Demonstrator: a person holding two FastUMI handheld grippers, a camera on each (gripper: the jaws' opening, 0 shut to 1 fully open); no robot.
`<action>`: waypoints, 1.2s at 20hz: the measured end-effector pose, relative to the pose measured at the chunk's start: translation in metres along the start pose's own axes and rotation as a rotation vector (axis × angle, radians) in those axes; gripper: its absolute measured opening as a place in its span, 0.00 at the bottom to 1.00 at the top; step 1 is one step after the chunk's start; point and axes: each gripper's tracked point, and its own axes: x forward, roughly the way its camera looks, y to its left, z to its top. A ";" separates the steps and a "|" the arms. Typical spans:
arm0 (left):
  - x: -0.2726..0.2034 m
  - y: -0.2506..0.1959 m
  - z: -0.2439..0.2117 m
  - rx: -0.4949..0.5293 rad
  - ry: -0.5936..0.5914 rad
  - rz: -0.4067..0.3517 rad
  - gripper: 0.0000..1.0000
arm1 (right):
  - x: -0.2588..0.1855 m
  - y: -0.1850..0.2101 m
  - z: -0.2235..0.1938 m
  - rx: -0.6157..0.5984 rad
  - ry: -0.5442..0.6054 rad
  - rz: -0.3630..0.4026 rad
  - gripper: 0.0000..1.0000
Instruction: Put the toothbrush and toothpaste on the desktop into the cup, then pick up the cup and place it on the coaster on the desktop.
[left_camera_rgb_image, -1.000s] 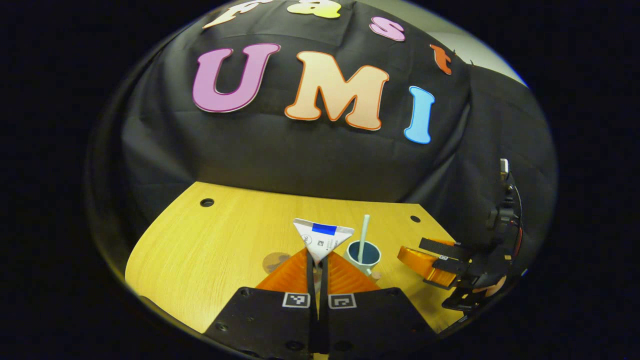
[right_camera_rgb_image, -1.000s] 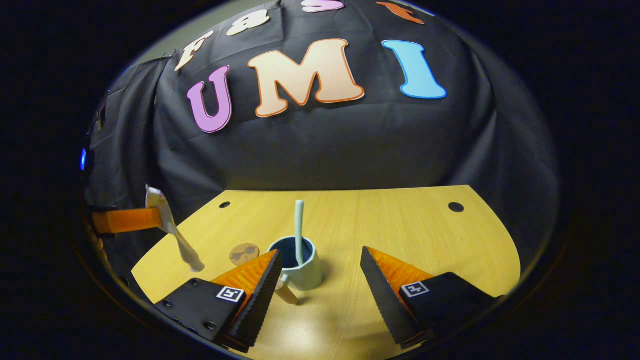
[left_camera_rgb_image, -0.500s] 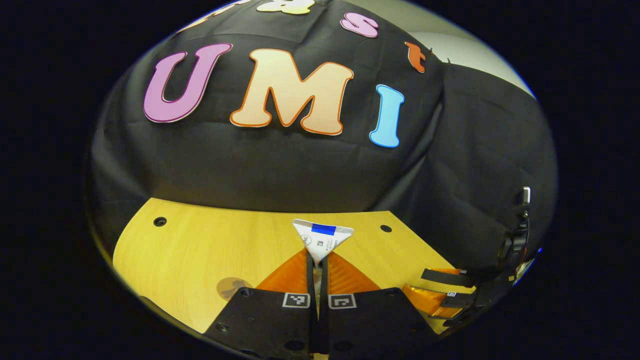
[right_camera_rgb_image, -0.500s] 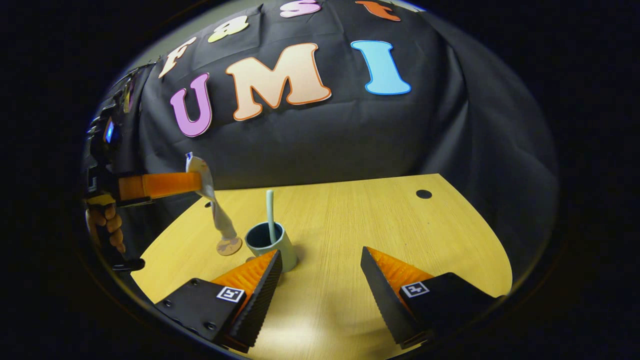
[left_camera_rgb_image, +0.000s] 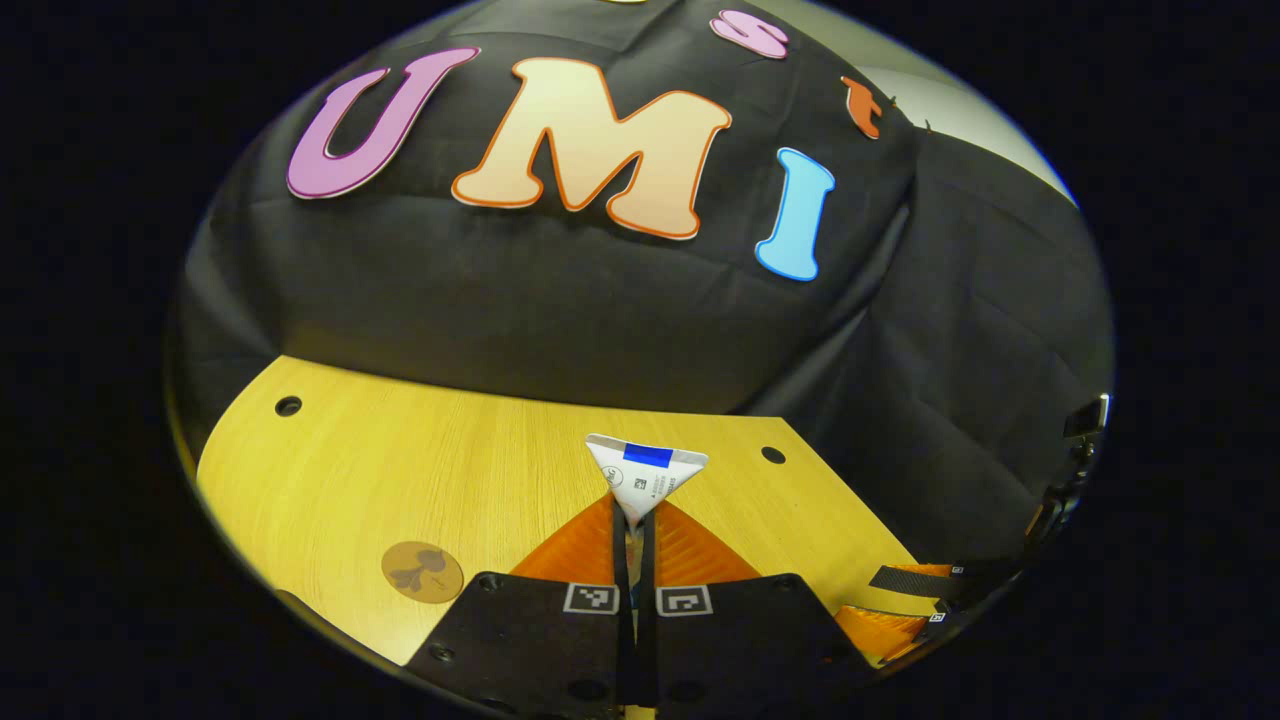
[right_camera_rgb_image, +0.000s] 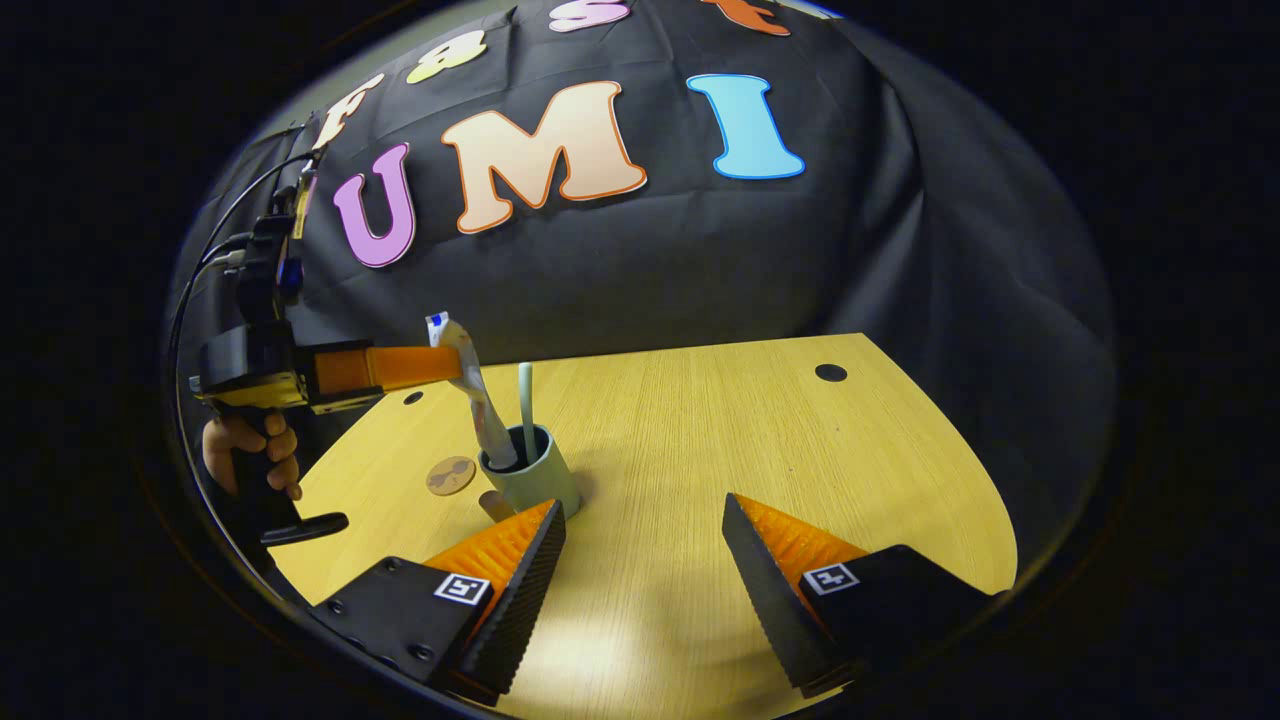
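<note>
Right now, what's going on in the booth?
A person holds a hand-held gripper in each hand. The left hand-held gripper is shut on the toothpaste near its crimped end, with the cap end dipped into the cup. The toothbrush already stands in the cup. The right hand-held gripper is open, hovering over the desk near the cup. The coaster sits bare beside the cup; the cup isn't on it yet.

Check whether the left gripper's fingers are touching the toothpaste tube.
Touching. In the left gripper view the left gripper is shut on the toothpaste tube, both fingers pressing its lower part; the right gripper view shows the tube hanging from it into the cup.
</note>
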 end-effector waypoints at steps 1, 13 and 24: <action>0.000 0.000 -0.005 -0.007 0.005 -0.005 0.00 | 0.003 0.001 0.000 0.002 0.008 0.005 0.93; -0.063 0.036 -0.013 0.118 -0.056 0.083 0.95 | 0.032 0.074 -0.015 -0.074 0.265 0.163 0.98; -0.165 0.155 -0.030 0.080 -0.088 0.325 0.95 | 0.090 0.131 -0.057 -0.078 0.634 0.152 0.94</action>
